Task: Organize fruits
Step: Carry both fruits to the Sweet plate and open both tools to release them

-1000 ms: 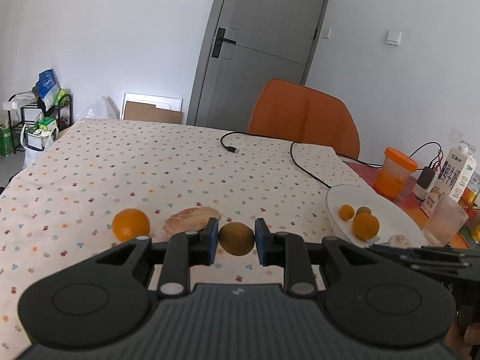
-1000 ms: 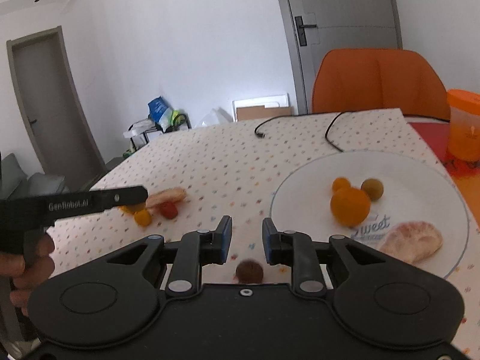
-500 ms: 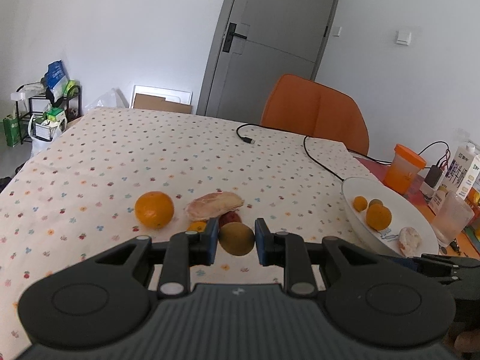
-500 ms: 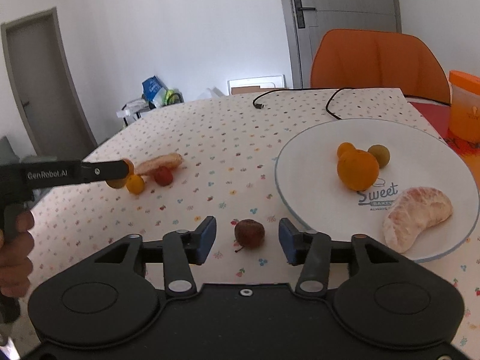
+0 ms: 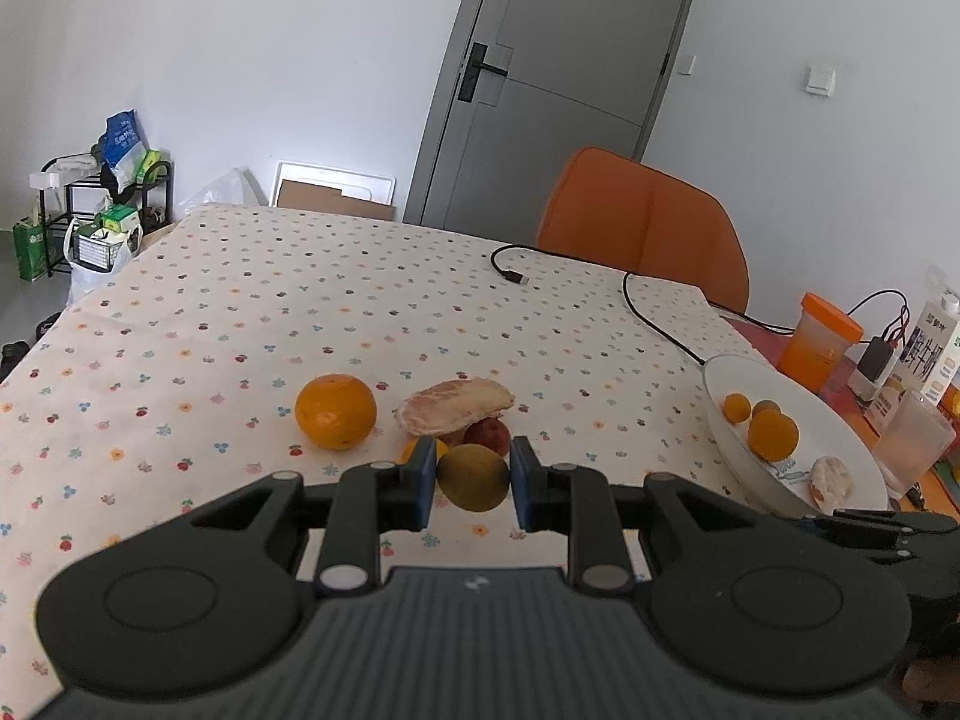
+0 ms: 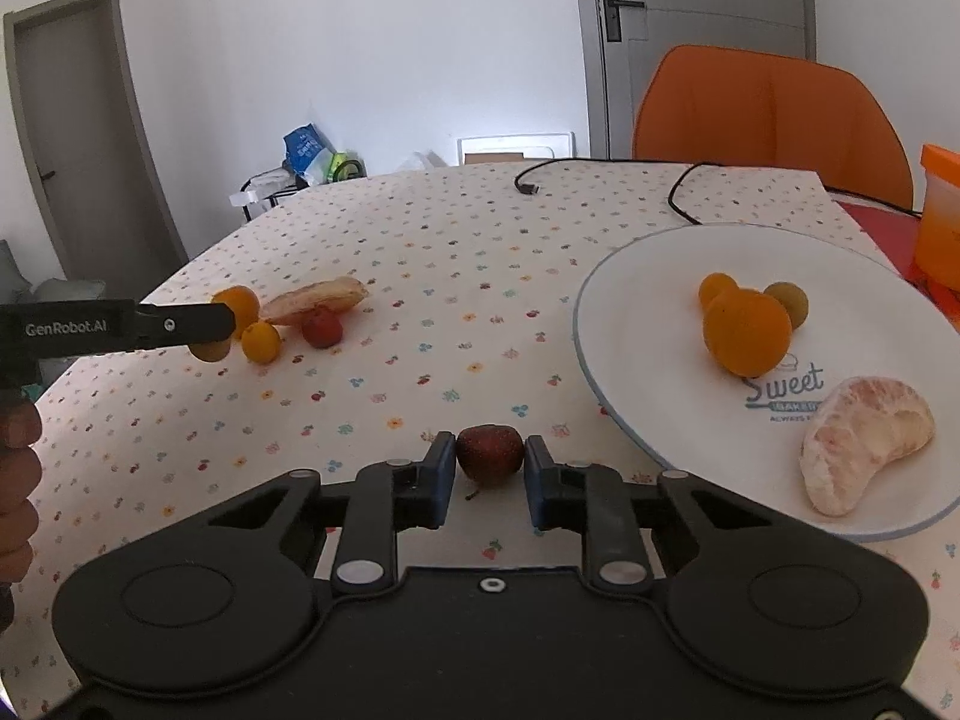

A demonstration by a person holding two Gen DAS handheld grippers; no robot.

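Observation:
My left gripper (image 5: 472,478) is shut on an olive-brown round fruit (image 5: 472,477), held above the dotted tablecloth. Behind it lie an orange (image 5: 335,411), a peeled pomelo piece (image 5: 454,406), a small red fruit (image 5: 487,434) and a small yellow fruit (image 5: 414,450). My right gripper (image 6: 489,462) is shut on a small dark red fruit (image 6: 489,453) low over the cloth, just left of the white plate (image 6: 636,294). On the plate sit an orange (image 6: 747,333), two small round fruits and a peeled pomelo segment (image 6: 864,441). The left gripper (image 6: 180,324) shows at the left of the right wrist view.
A black USB cable (image 5: 624,294) crosses the far side of the table. An orange chair (image 5: 645,228) stands behind it. An orange-lidded jar (image 5: 822,342), a milk carton (image 5: 930,354) and a clear cup (image 5: 915,447) crowd the right edge. A hand (image 6: 15,480) grips the left tool.
The right gripper's jaws opened, came down around the dark red fruit and closed on it. The left gripper kept its hold on the olive-brown fruit, its view tilting slightly.

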